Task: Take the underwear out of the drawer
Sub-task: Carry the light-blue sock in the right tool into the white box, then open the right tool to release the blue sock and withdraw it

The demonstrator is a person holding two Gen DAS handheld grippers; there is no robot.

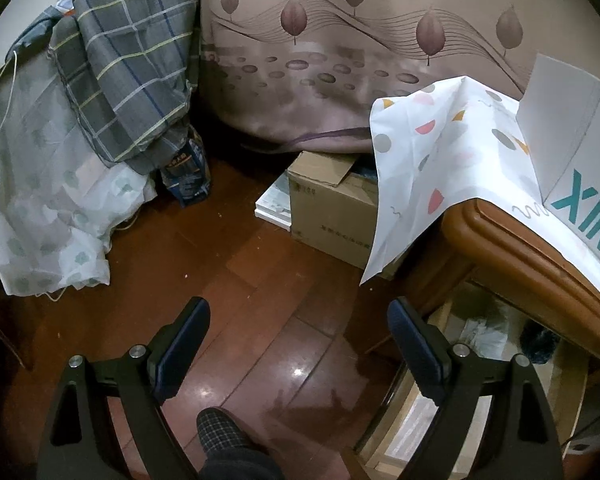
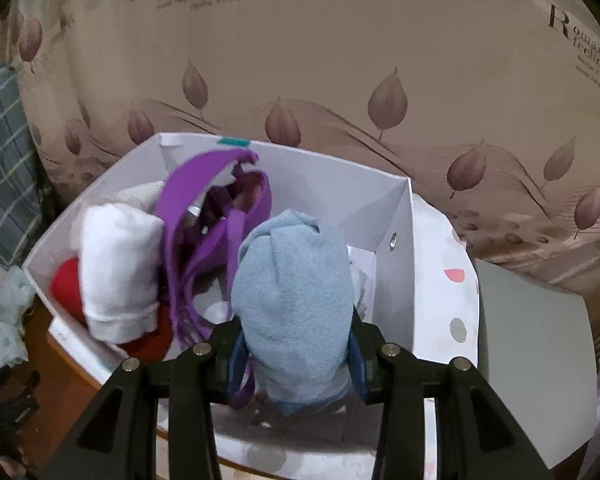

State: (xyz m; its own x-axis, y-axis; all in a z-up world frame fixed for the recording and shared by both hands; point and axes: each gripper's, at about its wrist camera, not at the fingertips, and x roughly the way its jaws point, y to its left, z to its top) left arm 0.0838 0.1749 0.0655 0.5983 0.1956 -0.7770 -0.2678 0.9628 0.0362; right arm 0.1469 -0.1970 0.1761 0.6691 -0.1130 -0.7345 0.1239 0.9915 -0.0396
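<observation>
The right gripper [image 2: 296, 354] is clamped on a rolled light-blue terry-cloth garment [image 2: 292, 304], its two fingers pressed against the roll's left and right sides. The roll stands roughly upright at the near side of an open white cardboard box [image 2: 396, 280]. Inside the box, to the left of the blue roll, lies a purple strappy garment [image 2: 216, 216]; one of its purple straps hangs down just beside the gripper's left finger. Farther left sits a rolled white cloth [image 2: 120, 268], with a red fabric item [image 2: 66, 286] beneath and beside it. The box rests on a white cloth with coloured dots [image 2: 456, 304] covering a surface, and a beige bedspread printed with brown leaves [image 2: 340, 80] rises behind.

The left gripper [image 1: 300, 324] has its fingers spread wide apart and holds nothing, above a reddish-brown wooden floor [image 1: 236, 280]. To its right an open wooden drawer [image 1: 480, 328] shows pale and dark contents too blurred to identify. A brown cardboard carton [image 1: 332, 204] stands on the floor farther away.
</observation>
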